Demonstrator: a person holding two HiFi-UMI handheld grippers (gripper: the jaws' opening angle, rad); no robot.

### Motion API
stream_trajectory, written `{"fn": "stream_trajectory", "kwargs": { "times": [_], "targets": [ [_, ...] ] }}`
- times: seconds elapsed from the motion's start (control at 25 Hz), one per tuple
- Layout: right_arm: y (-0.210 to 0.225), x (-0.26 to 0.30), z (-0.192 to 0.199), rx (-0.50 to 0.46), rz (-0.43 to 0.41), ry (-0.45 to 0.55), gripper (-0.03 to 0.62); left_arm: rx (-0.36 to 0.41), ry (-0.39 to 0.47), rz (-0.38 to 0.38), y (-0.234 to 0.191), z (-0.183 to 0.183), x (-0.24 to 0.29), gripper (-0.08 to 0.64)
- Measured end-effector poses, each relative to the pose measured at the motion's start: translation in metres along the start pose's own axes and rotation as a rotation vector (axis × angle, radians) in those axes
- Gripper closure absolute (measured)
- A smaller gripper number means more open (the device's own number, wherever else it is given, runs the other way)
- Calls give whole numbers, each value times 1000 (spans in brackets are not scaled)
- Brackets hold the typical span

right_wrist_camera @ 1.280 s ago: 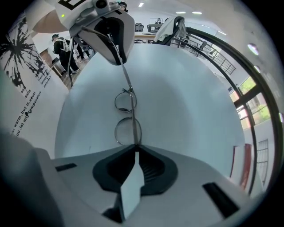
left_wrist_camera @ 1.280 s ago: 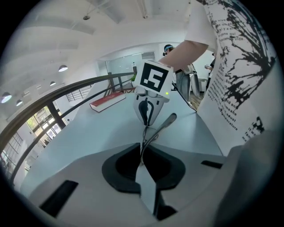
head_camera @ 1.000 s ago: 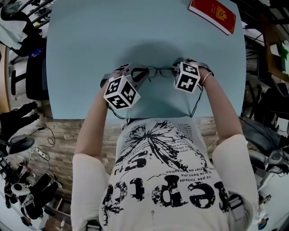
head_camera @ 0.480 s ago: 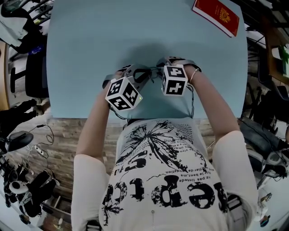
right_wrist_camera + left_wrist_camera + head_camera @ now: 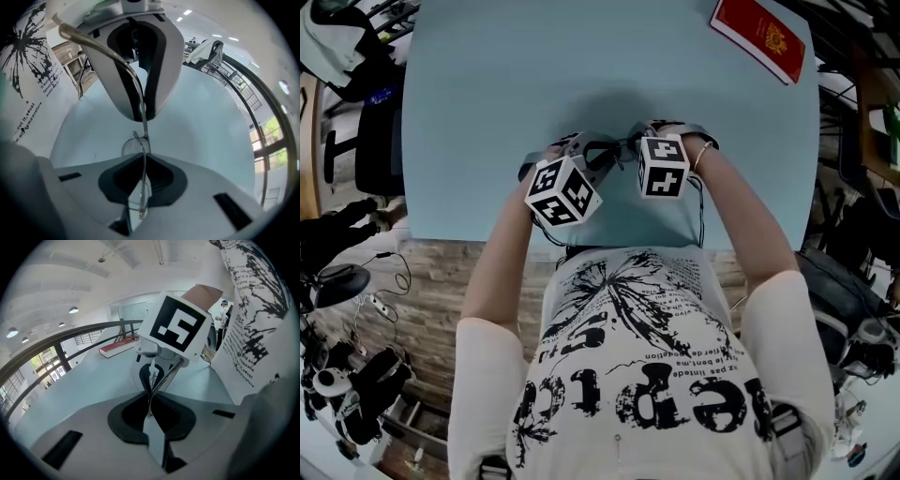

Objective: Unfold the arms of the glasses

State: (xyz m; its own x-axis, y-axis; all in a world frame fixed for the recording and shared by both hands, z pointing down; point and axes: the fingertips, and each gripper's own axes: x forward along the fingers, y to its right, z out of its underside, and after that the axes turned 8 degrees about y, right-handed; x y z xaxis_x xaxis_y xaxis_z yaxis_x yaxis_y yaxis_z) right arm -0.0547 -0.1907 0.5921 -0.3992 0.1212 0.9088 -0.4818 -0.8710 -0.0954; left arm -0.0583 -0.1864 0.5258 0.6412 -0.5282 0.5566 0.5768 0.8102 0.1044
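The glasses (image 5: 132, 146) hang between my two tools: left tool (image 5: 150, 400) is pinched onto the thin wire frame, and right tool (image 5: 143, 165) is closing with the rim between its jaws. They look light, springy and easy to bend, so I'd grip by the hinge and go easy.

Glasses (image 5: 132, 146): thin wire frame, polished metal; lenses clear and glossy.
Tabletop (image 5: 487, 94): pale blue, smooth, matt.
Book (image 5: 761, 37): red cover, slight sheen, gold print.
Shirt (image 5: 637, 375): white cloth, black print.
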Motion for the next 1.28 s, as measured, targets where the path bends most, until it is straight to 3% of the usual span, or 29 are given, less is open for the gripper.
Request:
{"fn": "stream_trajectory", "kwargs": {
  "times": [0.52,0.8,1.04,1.28],
  "targets": [
    [-8,-51,-11,41,79,130,563,34,-70,21,9,5,-10,530],
    [-10,-82,12,24,185,132,569,69,-86,24,12,3,-7,530],
    [-13,-105,26,88,296,201,568,60,-87,15,18,5,-4,529],
    [-15,-114,52,149,347,173,566,81,-98,5,14,1,-4,529]
  ]
}}
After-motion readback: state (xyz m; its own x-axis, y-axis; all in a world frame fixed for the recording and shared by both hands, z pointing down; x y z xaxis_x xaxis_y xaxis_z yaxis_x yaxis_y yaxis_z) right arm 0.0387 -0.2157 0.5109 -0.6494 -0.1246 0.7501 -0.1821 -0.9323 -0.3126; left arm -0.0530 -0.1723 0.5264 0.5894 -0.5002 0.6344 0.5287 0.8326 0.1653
